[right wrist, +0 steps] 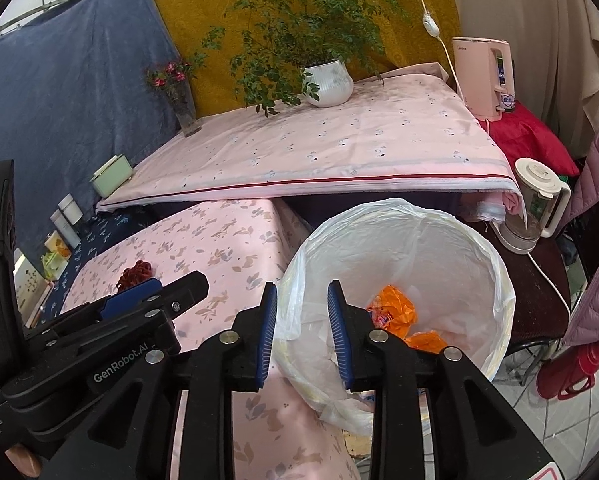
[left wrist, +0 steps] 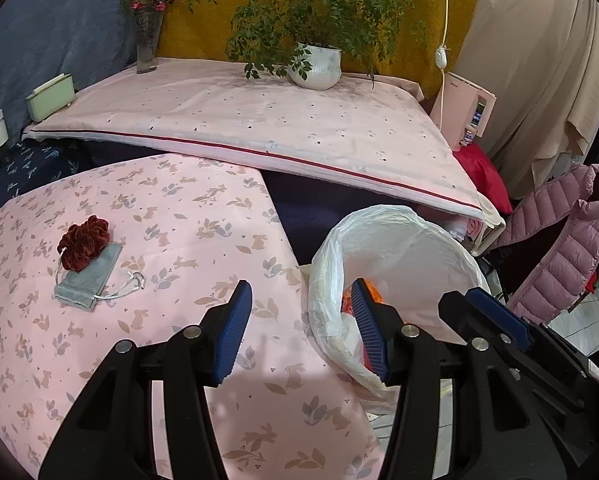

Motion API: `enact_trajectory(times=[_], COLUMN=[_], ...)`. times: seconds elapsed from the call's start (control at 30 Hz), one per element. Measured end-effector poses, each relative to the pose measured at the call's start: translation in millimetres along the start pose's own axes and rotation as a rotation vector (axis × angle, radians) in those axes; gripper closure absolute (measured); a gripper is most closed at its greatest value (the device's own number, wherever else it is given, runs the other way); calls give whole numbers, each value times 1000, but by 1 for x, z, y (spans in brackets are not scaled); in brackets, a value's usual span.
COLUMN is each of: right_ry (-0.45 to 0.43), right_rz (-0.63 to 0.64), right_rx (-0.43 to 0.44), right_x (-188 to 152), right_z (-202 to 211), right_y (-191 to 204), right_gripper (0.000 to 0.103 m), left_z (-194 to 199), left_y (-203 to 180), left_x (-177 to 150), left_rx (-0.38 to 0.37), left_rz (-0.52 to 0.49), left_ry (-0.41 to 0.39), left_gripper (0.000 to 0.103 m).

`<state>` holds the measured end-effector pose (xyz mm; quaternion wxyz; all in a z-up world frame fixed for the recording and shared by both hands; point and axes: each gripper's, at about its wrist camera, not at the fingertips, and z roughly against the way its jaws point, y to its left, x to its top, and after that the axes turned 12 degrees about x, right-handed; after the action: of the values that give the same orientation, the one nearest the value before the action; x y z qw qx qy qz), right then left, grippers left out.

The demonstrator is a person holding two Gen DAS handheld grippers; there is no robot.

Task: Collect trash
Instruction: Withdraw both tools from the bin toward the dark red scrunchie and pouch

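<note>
A white bin lined with a clear plastic bag (right wrist: 439, 232) stands beside the pink rabbit-print table (right wrist: 219, 240); it also shows in the left wrist view (left wrist: 399, 240). Orange wrappers (right wrist: 395, 308) lie inside it, partly seen in the left wrist view (left wrist: 373, 294). My right gripper (right wrist: 301, 332) is open and empty at the bin's near-left rim. My left gripper (left wrist: 303, 328) is open and empty over the table edge next to the bin. A dark red scrunchie (left wrist: 84, 242) lies on a grey drawstring pouch (left wrist: 87, 280) on the table.
Behind is a higher pink-covered table (left wrist: 259, 120) with a potted plant (left wrist: 315, 66), a flower vase (left wrist: 146, 46) and a green box (left wrist: 50, 96). A pink kettle (right wrist: 485, 76), a blender jug (right wrist: 533, 208), a pink puffer jacket (left wrist: 567, 240) and a red flask (right wrist: 571, 368) are at the right.
</note>
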<state>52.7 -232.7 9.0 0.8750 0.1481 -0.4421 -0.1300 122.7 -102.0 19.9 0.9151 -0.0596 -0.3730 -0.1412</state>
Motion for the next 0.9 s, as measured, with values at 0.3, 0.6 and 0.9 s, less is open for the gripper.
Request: enact_trajectory(times=[0.3, 0.6, 0.9], right_ry=[20, 57, 135], right_rz=[54, 108, 162], right_rx=[-3, 19, 60], right_x=[-5, -14, -31], right_z=[-10, -33, -73], right_y=[25, 63, 108], right_gripper=[70, 61, 60], left_z=[0, -5, -19], left_y=[31, 80, 150], left_x=[-5, -15, -25], left_rx=[48, 117, 206], left_rz=[33, 78, 144], left_ry=[1, 17, 42], left_gripper=[54, 52, 41])
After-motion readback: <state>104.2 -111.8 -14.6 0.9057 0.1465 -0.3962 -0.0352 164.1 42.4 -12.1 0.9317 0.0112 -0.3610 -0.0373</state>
